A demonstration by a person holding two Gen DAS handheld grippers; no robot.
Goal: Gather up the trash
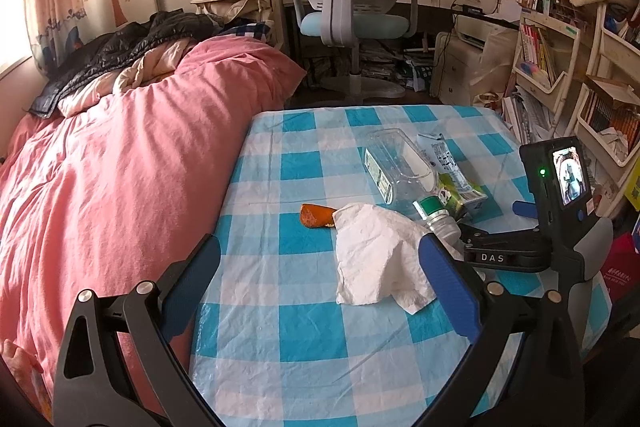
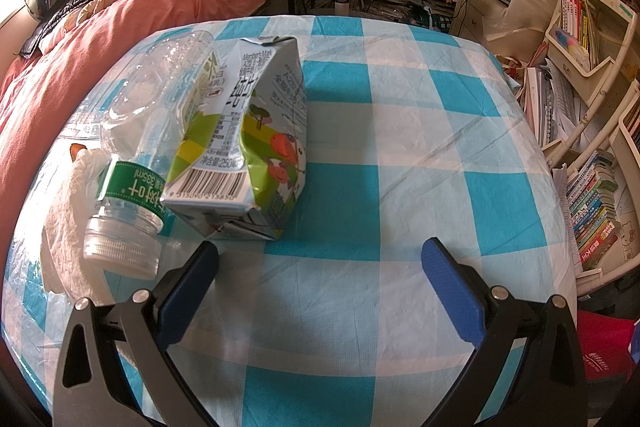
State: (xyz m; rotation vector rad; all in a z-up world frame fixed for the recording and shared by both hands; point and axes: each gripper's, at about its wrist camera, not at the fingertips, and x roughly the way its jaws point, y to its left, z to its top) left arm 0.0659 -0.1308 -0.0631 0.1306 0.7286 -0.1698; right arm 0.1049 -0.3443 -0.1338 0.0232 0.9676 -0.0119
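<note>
Trash is lying uncollected on the checked table (image 2: 420, 131): 4 pieces. Both tongs, left gripper (image 1: 320, 259) and right gripper (image 2: 320, 263), are gaping wide, empty. Right is probably nearing the milk carton (image 2: 256, 131); closing comes next.

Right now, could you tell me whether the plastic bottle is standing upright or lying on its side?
On its side: the plastic bottle lies along the checked tablecloth, cap toward the camera, against the milk carton.

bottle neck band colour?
Green with white print, on the clear plastic bottle; clearest in the right wrist view.
</note>
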